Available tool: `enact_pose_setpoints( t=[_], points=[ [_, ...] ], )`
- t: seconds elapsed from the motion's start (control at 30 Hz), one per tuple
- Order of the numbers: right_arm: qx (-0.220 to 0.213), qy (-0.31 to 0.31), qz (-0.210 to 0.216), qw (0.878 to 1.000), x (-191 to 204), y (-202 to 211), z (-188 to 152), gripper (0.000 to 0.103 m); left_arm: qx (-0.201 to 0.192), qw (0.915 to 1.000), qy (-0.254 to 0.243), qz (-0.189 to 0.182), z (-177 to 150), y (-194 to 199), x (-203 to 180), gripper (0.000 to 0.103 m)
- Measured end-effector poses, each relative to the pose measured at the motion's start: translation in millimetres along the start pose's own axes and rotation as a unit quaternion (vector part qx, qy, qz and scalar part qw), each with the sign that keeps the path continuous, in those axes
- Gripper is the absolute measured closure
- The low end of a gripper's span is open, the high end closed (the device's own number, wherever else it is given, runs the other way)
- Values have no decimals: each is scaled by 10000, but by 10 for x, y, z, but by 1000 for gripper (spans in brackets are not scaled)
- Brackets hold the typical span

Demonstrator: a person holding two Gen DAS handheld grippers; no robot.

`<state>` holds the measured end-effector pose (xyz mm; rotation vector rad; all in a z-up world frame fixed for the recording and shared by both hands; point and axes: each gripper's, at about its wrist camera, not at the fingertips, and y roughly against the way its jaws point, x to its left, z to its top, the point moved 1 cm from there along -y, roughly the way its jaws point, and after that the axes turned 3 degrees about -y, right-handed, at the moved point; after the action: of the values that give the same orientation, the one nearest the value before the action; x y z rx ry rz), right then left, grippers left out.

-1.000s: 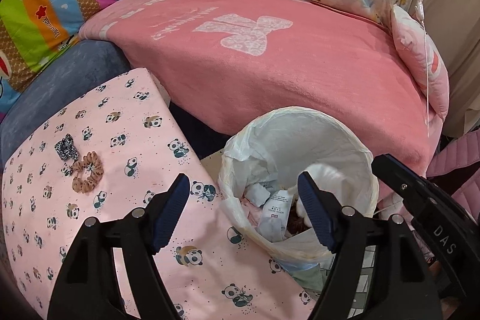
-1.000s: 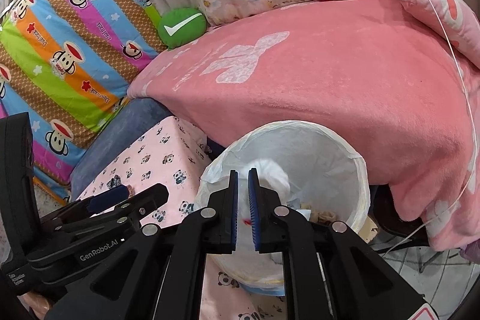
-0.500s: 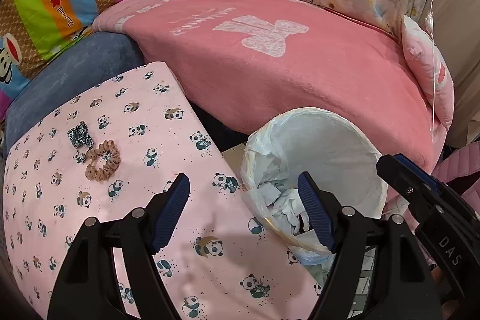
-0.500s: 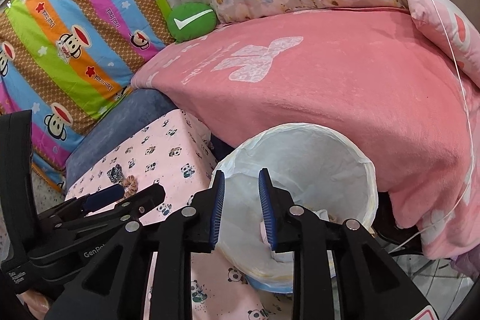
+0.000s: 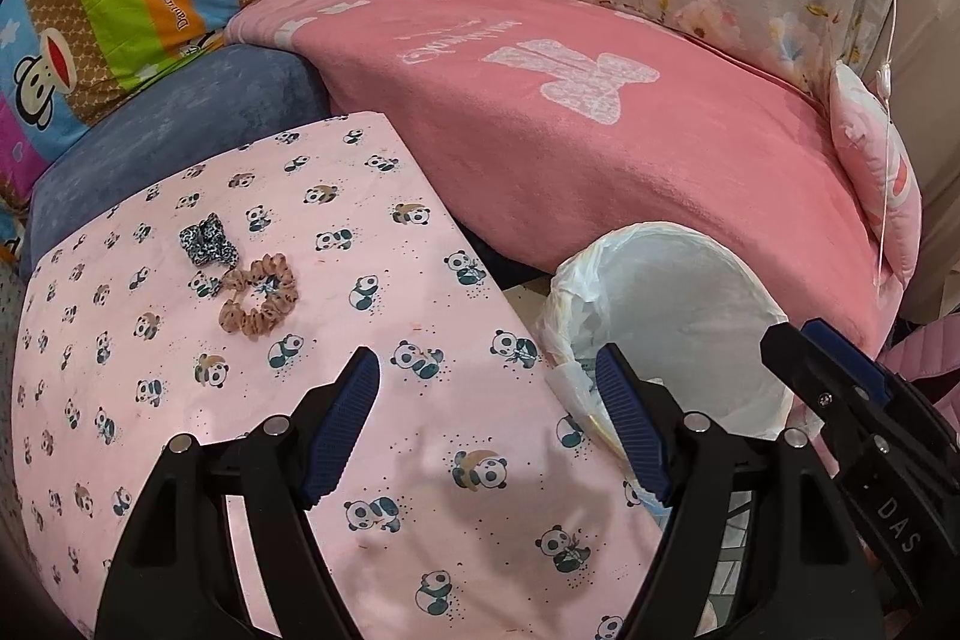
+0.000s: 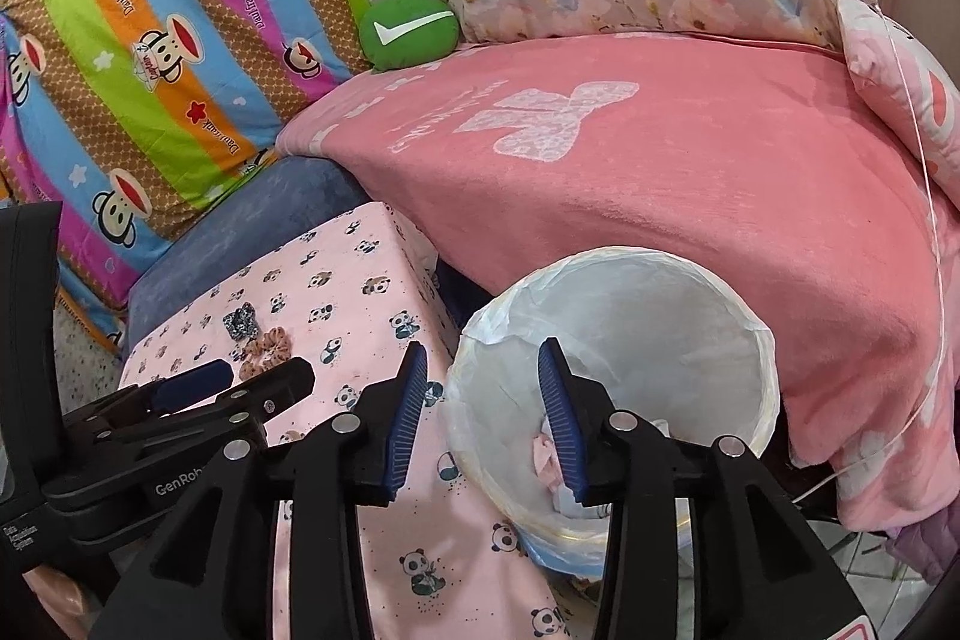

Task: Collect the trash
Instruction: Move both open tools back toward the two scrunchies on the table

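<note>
Sideways, "DAS" marks the right tool [image 5: 840,370] beside the bin [image 5: 672,316].

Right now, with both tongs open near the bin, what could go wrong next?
The scrunchies on the panda cloth could be taken for trash. The right tongs straddle the rim of the bin; a careless move may catch its loose liner and tip it.
</note>
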<state>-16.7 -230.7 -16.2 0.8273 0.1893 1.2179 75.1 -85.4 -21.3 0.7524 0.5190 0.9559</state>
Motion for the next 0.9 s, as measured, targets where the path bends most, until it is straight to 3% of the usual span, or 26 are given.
enact_pose_setpoints(
  t=[0.53, 0.9],
  points=[
    [181, 487, 148, 9985, 641, -90, -158, 51, 48, 9981, 575, 235, -186, 118, 674, 28],
    [413, 780, 248, 9958, 1117, -272, -294, 49, 70, 9951, 899, 410, -296, 160, 1142, 28]
  ],
)
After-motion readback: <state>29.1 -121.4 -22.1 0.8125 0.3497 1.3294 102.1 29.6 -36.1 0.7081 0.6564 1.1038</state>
